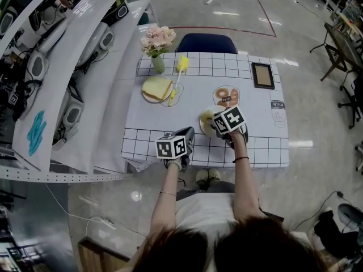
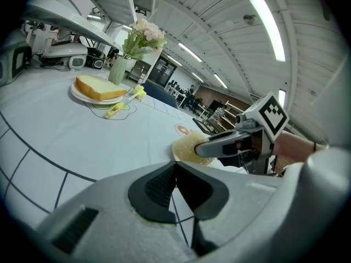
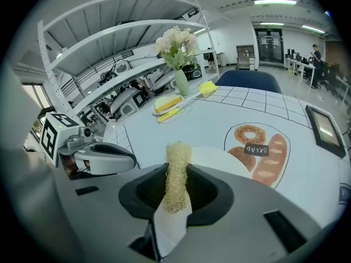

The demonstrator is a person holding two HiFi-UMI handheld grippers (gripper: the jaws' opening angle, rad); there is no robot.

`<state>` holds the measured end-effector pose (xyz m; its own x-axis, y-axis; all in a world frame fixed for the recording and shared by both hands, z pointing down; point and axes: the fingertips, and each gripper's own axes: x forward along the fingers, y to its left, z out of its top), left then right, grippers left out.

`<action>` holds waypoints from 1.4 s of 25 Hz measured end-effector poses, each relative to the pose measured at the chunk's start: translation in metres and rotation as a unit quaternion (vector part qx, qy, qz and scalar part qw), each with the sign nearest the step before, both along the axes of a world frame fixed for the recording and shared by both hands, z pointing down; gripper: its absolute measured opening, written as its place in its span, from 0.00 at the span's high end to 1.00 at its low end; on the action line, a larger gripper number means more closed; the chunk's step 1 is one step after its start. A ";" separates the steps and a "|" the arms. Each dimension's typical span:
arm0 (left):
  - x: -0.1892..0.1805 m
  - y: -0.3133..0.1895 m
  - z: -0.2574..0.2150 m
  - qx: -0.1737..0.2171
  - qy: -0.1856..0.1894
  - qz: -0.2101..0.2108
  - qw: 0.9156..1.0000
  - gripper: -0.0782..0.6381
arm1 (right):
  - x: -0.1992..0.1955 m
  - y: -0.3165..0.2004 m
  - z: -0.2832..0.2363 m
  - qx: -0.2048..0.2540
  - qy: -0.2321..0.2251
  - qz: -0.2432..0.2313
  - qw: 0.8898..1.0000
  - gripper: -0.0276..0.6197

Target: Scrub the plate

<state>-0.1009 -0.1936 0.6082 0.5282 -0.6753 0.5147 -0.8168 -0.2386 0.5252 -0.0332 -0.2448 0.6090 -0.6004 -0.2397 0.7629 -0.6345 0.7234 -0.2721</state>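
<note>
Seen from the head view, a person at a bench (image 1: pixel 170 118) covered in a white gridded cloth holds the right gripper (image 1: pixel 218 123) over a white plate (image 1: pixel 204 131) near the front edge, a yellow scrubber (image 1: pixel 205 117) at its tip. The left gripper (image 1: pixel 184 137) hovers just beside it, off the plate. Farther back stand a vase of flowers (image 1: pixel 157 44) and a slice of bread (image 1: pixel 157 87) on a second plate. In the left gripper view, the jaws are pressed together with nothing between them, above bare cloth; the scrubber and right gripper show ahead to the right. In the right gripper view, the jaws are clamped on the scrubber, which stands up between them, with the white plate directly beyond and a printed bread picture (image 3: pixel 258 147) to its right.
</note>
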 end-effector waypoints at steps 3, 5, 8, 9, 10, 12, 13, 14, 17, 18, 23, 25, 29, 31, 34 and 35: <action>0.001 -0.001 0.002 0.000 -0.002 0.003 1.000 0.88 | 0.002 -0.003 0.000 0.003 -0.003 0.011 1.000 0.83; 0.002 -0.003 0.001 0.000 -0.002 0.003 1.000 0.88 | 0.003 -0.005 0.000 0.004 -0.004 0.016 1.000 0.83; 0.003 -0.005 -0.001 0.003 -0.002 0.004 1.000 0.88 | 0.004 -0.009 0.000 0.007 -0.003 0.024 1.000 0.83; 0.003 -0.005 -0.001 0.003 -0.003 0.004 1.000 0.88 | 0.005 -0.010 -0.001 0.009 -0.002 0.028 1.000 0.83; 0.004 -0.005 -0.001 0.002 -0.003 0.005 1.000 0.88 | 0.006 -0.011 -0.001 0.010 -0.001 0.031 0.999 0.83; 0.005 -0.005 -0.001 0.002 -0.001 0.006 1.000 0.88 | 0.008 -0.013 -0.001 0.013 0.000 0.037 0.999 0.83; 0.005 -0.006 -0.001 0.002 -0.001 0.006 1.000 0.88 | 0.009 -0.014 -0.001 0.014 0.000 0.039 0.999 0.83; 0.005 -0.006 -0.001 0.001 -0.001 0.006 1.000 0.88 | 0.009 -0.015 -0.001 0.017 0.000 0.041 0.999 0.83; 0.005 -0.006 0.001 -0.002 -0.003 0.006 1.000 0.88 | 0.012 -0.019 -0.001 0.025 0.006 0.047 0.999 0.83; 0.005 -0.006 0.002 -0.002 -0.004 0.006 1.000 0.88 | 0.014 -0.020 -0.001 0.027 0.008 0.050 0.998 0.83; 0.010 -0.008 0.001 0.000 -0.004 0.009 1.000 0.88 | 0.017 -0.021 -0.001 0.026 -0.004 0.060 0.998 0.83; 0.012 -0.008 0.001 0.005 -0.006 0.011 1.000 0.88 | 0.018 -0.021 -0.001 0.028 -0.011 0.060 0.998 0.83; 0.014 -0.011 -0.001 0.017 -0.009 0.010 1.000 0.88 | 0.018 -0.020 -0.002 0.037 -0.023 0.052 0.998 0.83; 0.016 -0.012 -0.004 0.023 -0.009 0.009 1.000 0.88 | 0.018 -0.019 -0.002 0.043 -0.030 0.046 0.998 0.83; 0.018 -0.015 -0.007 0.034 -0.008 0.008 0.999 0.88 | 0.017 -0.017 -0.008 0.056 -0.058 0.036 0.996 0.83; 0.018 -0.016 -0.009 0.039 -0.008 0.007 0.999 0.88 | 0.016 -0.016 -0.013 0.061 -0.072 0.031 0.995 0.83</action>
<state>-0.0831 -0.2100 0.5996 0.5302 -0.7056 0.4701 -0.8214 -0.2900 0.4910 -0.0174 -0.2613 0.5965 -0.6826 -0.3664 0.6323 -0.6403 0.7169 -0.2758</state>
